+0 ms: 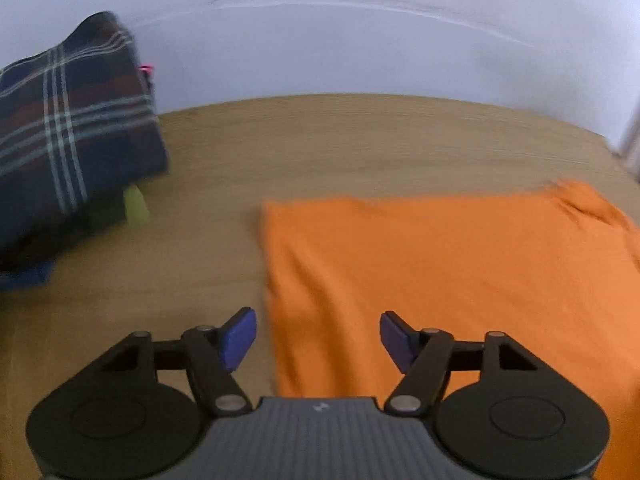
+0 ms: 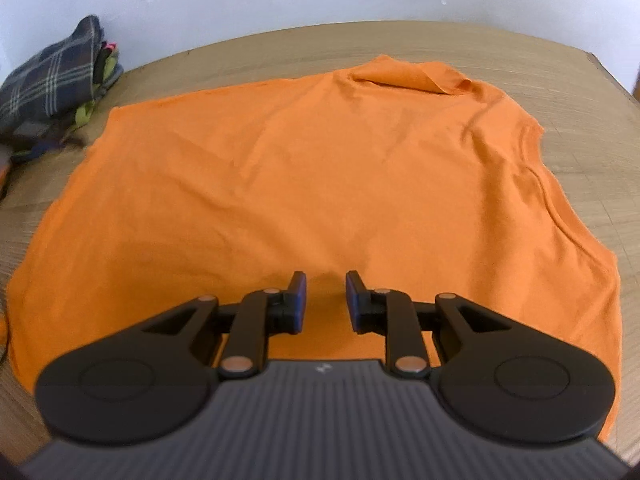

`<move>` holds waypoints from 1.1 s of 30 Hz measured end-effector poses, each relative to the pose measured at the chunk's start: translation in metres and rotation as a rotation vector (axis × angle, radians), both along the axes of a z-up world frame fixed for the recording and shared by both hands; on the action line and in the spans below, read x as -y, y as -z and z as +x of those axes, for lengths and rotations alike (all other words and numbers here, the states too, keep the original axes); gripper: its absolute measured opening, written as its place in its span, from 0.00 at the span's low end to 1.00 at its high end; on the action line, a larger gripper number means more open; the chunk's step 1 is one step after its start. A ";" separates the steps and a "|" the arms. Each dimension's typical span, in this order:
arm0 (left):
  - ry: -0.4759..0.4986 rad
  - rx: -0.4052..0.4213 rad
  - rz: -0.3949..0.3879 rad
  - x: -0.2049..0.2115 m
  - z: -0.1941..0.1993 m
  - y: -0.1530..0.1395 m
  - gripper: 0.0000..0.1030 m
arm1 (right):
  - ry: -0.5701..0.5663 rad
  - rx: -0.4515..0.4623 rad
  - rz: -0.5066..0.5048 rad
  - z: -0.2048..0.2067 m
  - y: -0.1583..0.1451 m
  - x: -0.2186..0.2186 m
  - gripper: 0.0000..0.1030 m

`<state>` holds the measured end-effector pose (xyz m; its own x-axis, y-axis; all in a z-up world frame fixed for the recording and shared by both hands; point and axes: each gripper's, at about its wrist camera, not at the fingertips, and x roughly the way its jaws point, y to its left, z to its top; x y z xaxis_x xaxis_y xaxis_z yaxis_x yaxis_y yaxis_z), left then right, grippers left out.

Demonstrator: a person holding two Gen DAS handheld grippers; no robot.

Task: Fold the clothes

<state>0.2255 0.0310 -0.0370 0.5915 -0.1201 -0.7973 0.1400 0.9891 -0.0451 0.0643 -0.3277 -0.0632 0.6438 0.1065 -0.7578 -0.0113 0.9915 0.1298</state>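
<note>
An orange T-shirt [image 2: 304, 184] lies spread flat on the wooden table [image 2: 580, 120], with its far sleeve [image 2: 412, 76] folded onto the body. It also shows in the left wrist view [image 1: 460, 272], on the right. My left gripper [image 1: 318, 336] is open wide and empty, above the shirt's left edge. My right gripper [image 2: 326, 300] is open with a narrower gap and empty, above the near part of the shirt.
A pile of clothes topped by a dark plaid garment [image 1: 68, 128] sits at the table's left, also in the right wrist view [image 2: 56, 84]. A white wall [image 1: 340, 40] stands behind the table. Bare wood [image 1: 180, 240] lies between pile and shirt.
</note>
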 end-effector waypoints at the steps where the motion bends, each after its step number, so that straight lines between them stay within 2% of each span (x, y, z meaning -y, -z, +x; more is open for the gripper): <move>1: 0.015 -0.010 0.002 0.005 -0.018 0.002 0.71 | 0.008 -0.002 0.005 -0.003 0.000 0.001 0.23; 7: 0.036 -0.075 0.079 0.029 -0.103 0.030 0.70 | 0.032 -0.025 -0.007 -0.029 0.003 0.002 0.23; 9: 0.043 -0.096 0.105 0.037 -0.132 0.039 0.80 | 0.039 -0.034 -0.033 -0.040 0.005 0.002 0.23; 11: 0.044 -0.109 0.127 0.043 -0.154 0.045 0.80 | 0.045 -0.029 -0.083 -0.056 0.005 0.001 0.23; 13: 0.033 -0.104 0.142 0.045 -0.163 0.043 0.83 | 0.054 -0.039 -0.119 -0.070 0.004 0.004 0.26; 15: 0.022 -0.098 0.157 0.048 -0.172 0.042 0.83 | 0.093 -0.055 -0.105 -0.087 0.001 0.016 0.28; 18: 0.005 -0.090 0.179 0.052 -0.185 0.040 0.82 | 0.187 -0.033 -0.058 -0.115 -0.010 0.043 0.28; 20: -0.006 -0.084 0.194 0.054 -0.193 0.038 0.80 | 0.289 0.007 -0.040 -0.130 -0.017 0.069 0.29; 22: -0.017 -0.079 0.209 0.057 -0.202 0.037 0.77 | 0.395 0.048 -0.013 -0.143 -0.022 0.095 0.36; 24: -0.028 -0.073 0.224 0.060 -0.210 0.035 0.77 | 0.476 0.072 0.039 -0.147 -0.021 0.124 0.36; 28: -0.047 -0.065 0.254 0.066 -0.224 0.035 0.77 | 0.457 0.066 0.063 -0.135 -0.010 0.153 0.37; 31: -0.064 -0.064 0.265 0.073 -0.229 0.040 0.77 | 0.436 0.044 0.156 -0.123 0.002 0.163 0.38; 33: -0.084 -0.072 0.253 0.069 -0.226 0.040 0.79 | 0.425 0.063 0.147 -0.122 0.003 0.159 0.39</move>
<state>-0.0007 -0.0377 -0.0769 0.5314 0.1352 -0.8362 0.0620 0.9783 0.1976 -0.0577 -0.4868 -0.0659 0.6981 -0.0734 -0.7122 0.3802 0.8809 0.2818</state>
